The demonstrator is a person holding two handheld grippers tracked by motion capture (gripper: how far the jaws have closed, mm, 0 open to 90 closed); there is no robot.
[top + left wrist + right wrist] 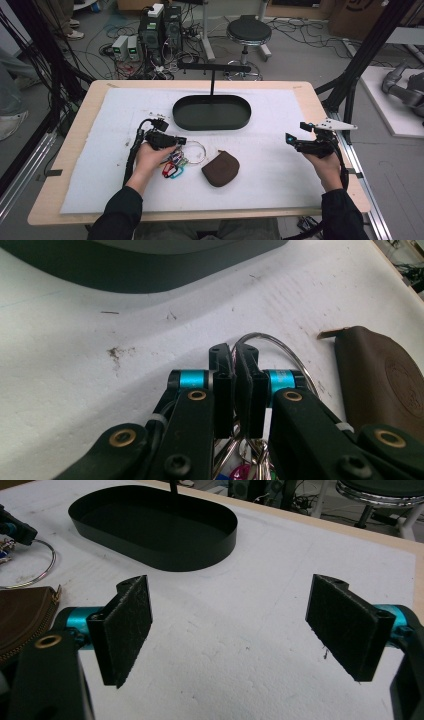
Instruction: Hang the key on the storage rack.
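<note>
A thin wire key ring (198, 153) with coloured carabiners and tags (173, 168) lies on the white mat, left of a brown leather pouch (221, 168). My left gripper (182, 142) is over the bunch. In the left gripper view its pads (234, 357) are pressed together on the wire of the ring (280, 342), with keys hanging below (245, 470) and the pouch (385, 380) to the right. My right gripper (297, 132) is held above the mat at the right. Its jaws (232, 625) stand wide apart with nothing between them.
A black oval tray (211, 126) sits at the back middle of the mat, with a black T-shaped stand (212, 70) behind it. The tray (150, 555) lies ahead and left of the right gripper. Beyond the table are a stool (248, 31), cables and electronics boxes.
</note>
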